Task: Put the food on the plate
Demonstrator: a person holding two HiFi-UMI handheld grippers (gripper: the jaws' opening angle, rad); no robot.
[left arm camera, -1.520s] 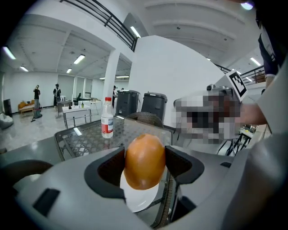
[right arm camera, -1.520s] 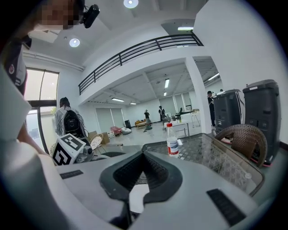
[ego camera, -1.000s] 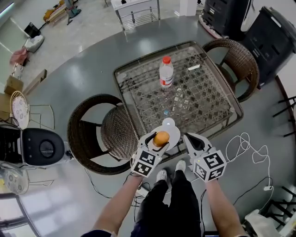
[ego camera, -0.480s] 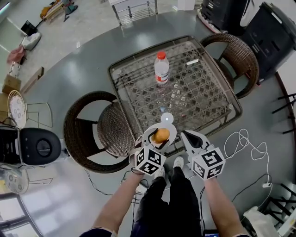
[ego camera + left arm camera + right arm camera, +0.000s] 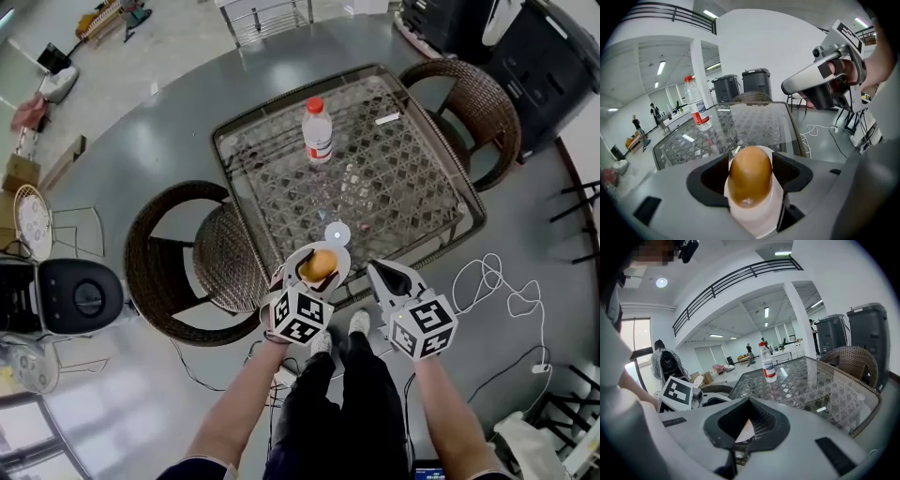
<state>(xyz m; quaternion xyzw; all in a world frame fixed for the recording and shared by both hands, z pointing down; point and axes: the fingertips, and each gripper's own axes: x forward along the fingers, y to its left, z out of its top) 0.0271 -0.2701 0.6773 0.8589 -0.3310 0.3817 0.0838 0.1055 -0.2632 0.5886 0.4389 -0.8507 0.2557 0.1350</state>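
Drawn back to the glass table's (image 5: 394,187) near edge, my left gripper (image 5: 319,267) clenches egg-shaped brown food (image 5: 750,174); right gripper (image 5: 377,273) closed, empty.

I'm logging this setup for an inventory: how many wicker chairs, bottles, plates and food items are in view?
Wicker chairs: 2
Bottle: 1
Plate: 1
Food item: 1
Total: 5
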